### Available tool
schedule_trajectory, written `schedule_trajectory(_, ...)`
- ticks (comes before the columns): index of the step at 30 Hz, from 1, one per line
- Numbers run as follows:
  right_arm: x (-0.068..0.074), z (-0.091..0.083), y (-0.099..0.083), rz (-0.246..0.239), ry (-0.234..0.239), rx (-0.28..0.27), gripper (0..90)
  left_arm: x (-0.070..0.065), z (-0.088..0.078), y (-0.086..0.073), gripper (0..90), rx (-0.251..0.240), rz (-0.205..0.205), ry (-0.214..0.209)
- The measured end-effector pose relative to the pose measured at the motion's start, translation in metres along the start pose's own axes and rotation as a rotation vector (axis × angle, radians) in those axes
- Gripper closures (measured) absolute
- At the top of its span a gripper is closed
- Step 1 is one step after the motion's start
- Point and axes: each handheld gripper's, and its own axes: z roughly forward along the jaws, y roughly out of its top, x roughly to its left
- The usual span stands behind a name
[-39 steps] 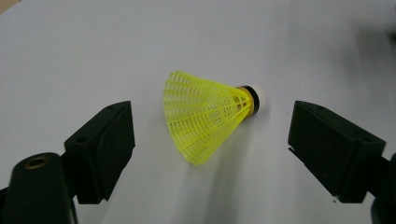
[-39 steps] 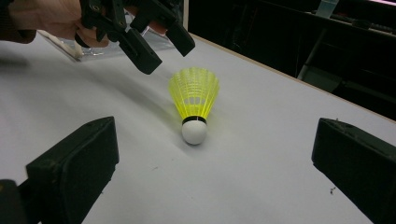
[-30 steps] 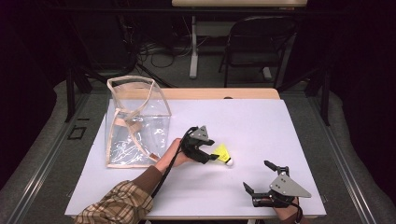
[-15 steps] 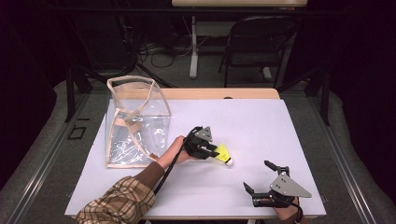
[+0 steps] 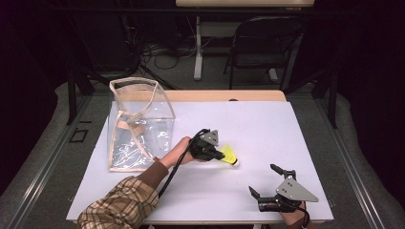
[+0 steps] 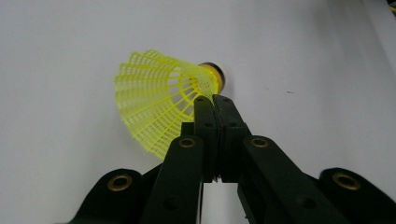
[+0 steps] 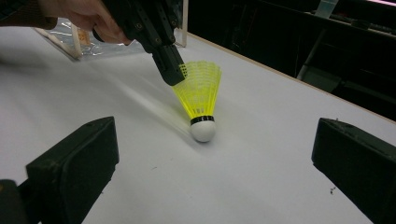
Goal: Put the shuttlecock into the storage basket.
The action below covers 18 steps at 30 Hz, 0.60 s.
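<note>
Clear plastic bag (image 5: pixel 138 125), one, stands left of the left gripper (image 5: pixel 220 154), near the table (image 5: pixel 267 119) edge. Left gripper: jaws have just been closing, now pinched on the skirt rim of one yellow shuttlecock (image 5: pixel 230 155), cork on the tabletop. Open white surface beyond it. Right gripper (image 5: pixel 266 180), near the front edge, jaws wide apart, holding nothing.
</note>
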Motion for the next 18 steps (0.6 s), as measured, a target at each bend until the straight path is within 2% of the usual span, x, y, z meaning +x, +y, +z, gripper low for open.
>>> schedule_trajectory(18, 0.0, 0.0, 0.0, 0.001, -0.002, -0.003, 0.1, -0.012, -0.016, 0.016, 89.4, -0.028, 0.06, 0.04)
